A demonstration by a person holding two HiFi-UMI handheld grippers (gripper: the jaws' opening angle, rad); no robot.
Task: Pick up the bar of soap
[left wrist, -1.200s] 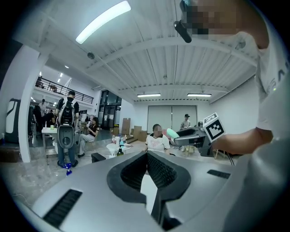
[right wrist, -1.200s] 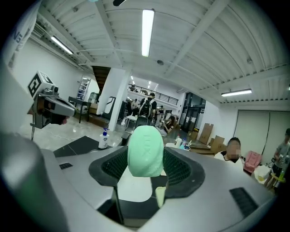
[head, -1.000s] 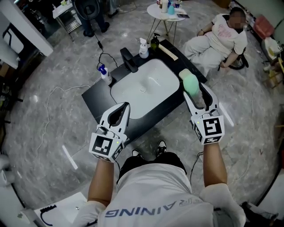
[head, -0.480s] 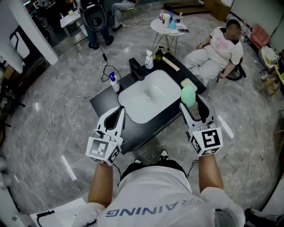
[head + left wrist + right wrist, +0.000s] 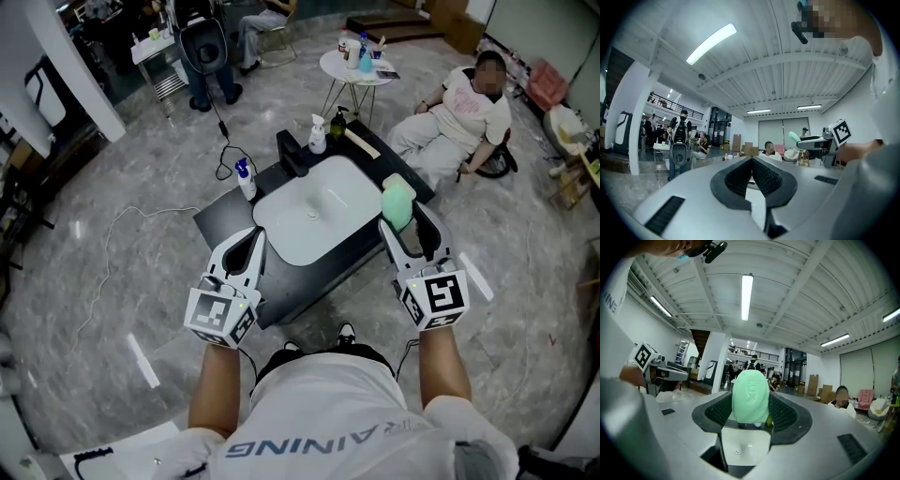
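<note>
Barely anything's shifted in the last half second. Both grippers hang over the near edge of the black counter [image 5: 216,223] and its white sink [image 5: 314,211]. The right gripper [image 5: 402,216] is clamped on the green bar of soap [image 5: 397,199], which is lifted clear, its long axis poking out past the tips. The left gripper [image 5: 258,234] is pinched closed with nothing in it.

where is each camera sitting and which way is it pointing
Head view: on the person's head, looking steeply down at the sink; both forearms, the left gripper and the right gripper show.
Left gripper view: on the left gripper, looking along its shut jaws toward the seated person; a sleeve shows at right.
Right gripper view: on the right gripper, looking along jaws shut on the soap bar; the shirt at left.
Shared: each gripper view catches the other gripper.
</note>
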